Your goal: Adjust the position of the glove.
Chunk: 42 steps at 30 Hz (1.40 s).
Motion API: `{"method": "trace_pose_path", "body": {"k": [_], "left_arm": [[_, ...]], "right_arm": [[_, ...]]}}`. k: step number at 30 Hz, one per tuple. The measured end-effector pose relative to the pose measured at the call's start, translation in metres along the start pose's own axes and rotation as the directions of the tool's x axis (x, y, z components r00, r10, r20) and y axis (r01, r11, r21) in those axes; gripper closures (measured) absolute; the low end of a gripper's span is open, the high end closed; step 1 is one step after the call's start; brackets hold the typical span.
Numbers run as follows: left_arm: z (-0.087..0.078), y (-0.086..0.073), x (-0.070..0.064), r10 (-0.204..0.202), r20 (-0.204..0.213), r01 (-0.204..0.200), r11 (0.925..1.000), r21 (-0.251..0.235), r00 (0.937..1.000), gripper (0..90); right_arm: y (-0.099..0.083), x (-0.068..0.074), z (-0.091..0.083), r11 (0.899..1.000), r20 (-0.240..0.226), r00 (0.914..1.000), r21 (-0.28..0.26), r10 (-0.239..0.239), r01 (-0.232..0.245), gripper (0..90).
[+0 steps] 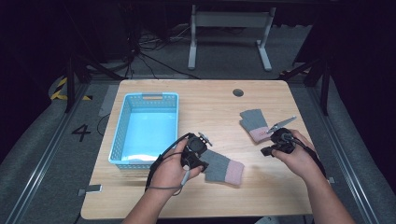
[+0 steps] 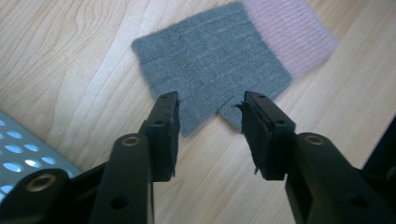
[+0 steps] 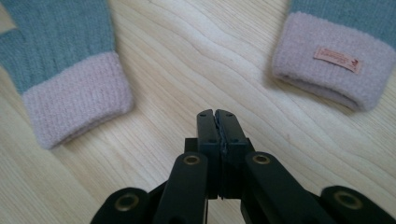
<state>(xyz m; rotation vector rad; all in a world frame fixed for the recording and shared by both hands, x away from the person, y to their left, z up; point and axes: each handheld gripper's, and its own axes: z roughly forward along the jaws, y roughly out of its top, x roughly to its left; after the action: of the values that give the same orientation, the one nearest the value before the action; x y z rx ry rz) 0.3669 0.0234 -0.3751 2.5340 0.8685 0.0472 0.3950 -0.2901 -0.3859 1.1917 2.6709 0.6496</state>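
Black tongs (image 2: 210, 123), brass screws, trailing cables

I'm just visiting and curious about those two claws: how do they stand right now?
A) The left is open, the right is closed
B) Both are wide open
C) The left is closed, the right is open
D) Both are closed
A: the left claw stands spread open over the edge of the near glove, while the right claw has its tips pressed together above bare table.
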Motion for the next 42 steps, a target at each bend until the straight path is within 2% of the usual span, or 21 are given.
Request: {"method": "trace_pose_path", "body": {"k": [1,3,5,7,11,14,15,17,21,25,26,28,32,35,39,40,42], "left_arm": [[0.0,0.0,0.0,0.0,0.0,0.0,1.0,0.0,1.0,60.6],[-0.003,0.0,0.0,0.011,-0.03,-0.012,0.9999,-0.011,0.9995,60.6],[-0.009,0.002,-0.003,0.027,-0.04,-0.029,0.9972,-0.068,0.9989,63.9],[-0.011,0.003,-0.004,0.044,-0.043,-0.047,0.995,-0.088,0.9981,66.8],[-0.01,0.003,-0.002,0.063,-0.046,-0.067,0.9937,-0.09,0.9969,72.5],[-0.005,0.005,-0.001,0.084,-0.022,-0.085,0.9948,-0.057,0.9962,74.2],[-0.005,0.005,-0.001,0.084,-0.022,-0.085,0.9948,-0.057,0.9962,74.3],[-0.004,0.005,-0.002,0.066,-0.055,-0.069,0.9956,-0.063,0.9963,74.4],[-0.002,0.004,0.0,0.051,-0.04,-0.054,0.9954,-0.078,0.9979,89.7],[0.004,0.003,0.005,0.012,-0.018,-0.013,0.9984,-0.055,0.9998,89.7],[0.008,0.002,0.006,0.004,-0.012,-0.005,0.9986,-0.052,0.9999,90.0],[0.01,0.002,0.006,0.001,-0.024,-0.002,0.9989,-0.046,0.9997,90.0],[0.017,0.0,0.007,0.001,0.012,0.0,0.9988,-0.049,0.9999,90.0],[0.021,-0.001,0.005,0.013,0.005,-0.013,0.9993,-0.034,0.9999,90.0],[0.03,-0.003,0.004,-0.003,-0.048,0.001,0.9996,-0.027,0.9988,86.7],[0.03,-0.003,0.004,-0.003,-0.048,0.001,0.9996,-0.027,0.9988,88.1],[0.034,-0.003,0.004,0.001,-0.015,-0.002,0.9999,-0.016,0.9999,90.0]], "right_arm": [[0.0,0.0,0.0,1.0,0.0,1.0,0.0,0.0,0.0,90.0],[0.0,0.003,0.001,1.0,0.001,0.9999,0.005,-0.012,0.012,90.0],[0.0,0.006,0.0,1.0,-0.003,0.9999,0.001,-0.017,0.017,90.0],[0.0,0.007,-0.001,1.0,0.0,0.9999,-0.002,-0.017,0.017,90.0],[-0.001,0.009,0.001,1.0,-0.008,0.9998,0.004,-0.02,0.02,90.0],[-0.003,0.01,0.004,1.0,-0.006,0.9997,0.009,-0.024,0.024,90.0],[-0.003,0.01,0.004,1.0,-0.006,0.9997,0.009,-0.024,0.024,90.0],[-0.004,0.011,0.003,1.0,-0.013,0.9997,0.005,-0.019,0.019,90.0],[-0.004,0.015,0.005,1.0,-0.033,0.9991,0.007,-0.029,0.029,90.0],[-0.002,0.019,0.008,0.999,-0.05,0.9979,0.009,-0.042,0.042,90.0],[-0.001,0.023,0.009,0.999,-0.069,0.9962,0.002,-0.052,0.052,90.0],[0.0,0.027,0.009,0.998,-0.082,0.9948,0.001,-0.061,0.062,90.0],[0.003,0.035,0.012,0.996,-0.101,0.9911,0.0,-0.086,0.086,90.0],[0.004,0.042,0.016,0.995,-0.123,0.9875,0.0,-0.099,0.1,90.0],[0.007,0.053,0.021,0.993,-0.144,0.9824,0.005,-0.119,0.121,90.0],[0.007,0.053,0.021,0.993,-0.144,0.9824,0.005,-0.119,0.121,90.0],[0.008,0.059,0.025,0.991,-0.157,0.9789,0.012,-0.131,0.135,90.0]]}}
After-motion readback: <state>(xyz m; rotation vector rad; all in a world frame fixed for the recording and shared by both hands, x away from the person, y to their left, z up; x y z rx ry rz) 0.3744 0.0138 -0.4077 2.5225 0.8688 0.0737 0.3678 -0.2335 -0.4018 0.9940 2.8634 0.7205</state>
